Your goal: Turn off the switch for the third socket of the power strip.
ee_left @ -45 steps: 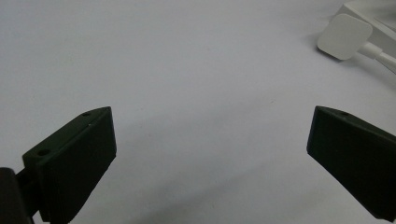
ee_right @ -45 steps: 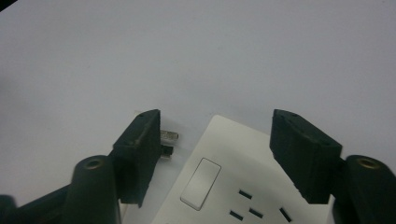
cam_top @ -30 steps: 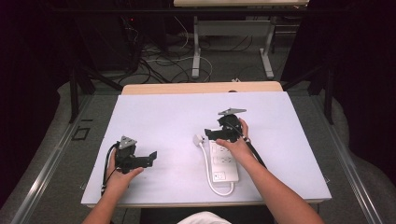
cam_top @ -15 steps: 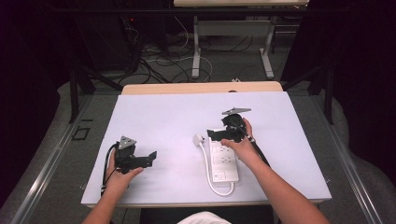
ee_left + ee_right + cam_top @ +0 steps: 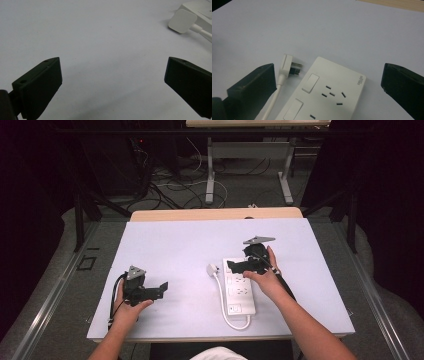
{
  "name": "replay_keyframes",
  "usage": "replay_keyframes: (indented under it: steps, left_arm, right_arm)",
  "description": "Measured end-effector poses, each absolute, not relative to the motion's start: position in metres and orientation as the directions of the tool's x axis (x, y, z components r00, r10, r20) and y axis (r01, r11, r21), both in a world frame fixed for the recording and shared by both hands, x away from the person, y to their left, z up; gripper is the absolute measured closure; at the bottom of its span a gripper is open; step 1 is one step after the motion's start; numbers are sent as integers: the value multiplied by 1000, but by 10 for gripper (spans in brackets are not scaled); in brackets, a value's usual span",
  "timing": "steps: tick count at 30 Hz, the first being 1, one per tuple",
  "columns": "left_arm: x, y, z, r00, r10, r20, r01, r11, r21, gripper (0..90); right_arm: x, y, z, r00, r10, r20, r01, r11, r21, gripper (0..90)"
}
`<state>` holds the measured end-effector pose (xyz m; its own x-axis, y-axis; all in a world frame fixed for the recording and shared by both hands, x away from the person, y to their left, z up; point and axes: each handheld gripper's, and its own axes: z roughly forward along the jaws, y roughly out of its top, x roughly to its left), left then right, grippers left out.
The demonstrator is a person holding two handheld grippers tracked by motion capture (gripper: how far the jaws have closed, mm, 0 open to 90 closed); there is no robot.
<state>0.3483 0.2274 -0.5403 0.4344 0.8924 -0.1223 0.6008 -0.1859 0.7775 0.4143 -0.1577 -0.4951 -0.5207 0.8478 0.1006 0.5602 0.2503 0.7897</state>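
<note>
The white power strip [image 5: 239,287] lies flat on the white table [image 5: 170,245], directly under and just ahead of my right claw [image 5: 239,266]. In the right gripper view its far end, with one rocker switch and a group of socket slots, sits between my two black jaws but below them, untouched. Its cord [image 5: 223,302] loops off the near end of the strip and runs back along the side toward my left claw, ending in the plug [image 5: 288,65], which lies on its side just off the strip's far corner, pins toward the strip.

My right claw has just been opening and its jaws now stand as wide as they go, with nothing between the pads. My left claw [image 5: 161,289] rests well apart on the table, jaws also spread and empty; from its own view the plug [image 5: 182,21] shows ahead and to its right.

The step in hand appears to be picking up the plug. To do it well, I judge that I should swing the right claw over the plug body, close on its flat sides and not on the cord or pins, and keep the strip from sliding, steadying it with the left claw if needed.
</note>
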Motion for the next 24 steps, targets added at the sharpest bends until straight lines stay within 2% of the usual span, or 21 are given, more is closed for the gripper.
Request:
replay_keyframes:
  steps: [24]
  left_arm:
    - [345,228,-541,420,901,-105,607,-193,771,12]
  right_arm:
    - [393,-208,-496,-453,890,56,572,242,784,0]
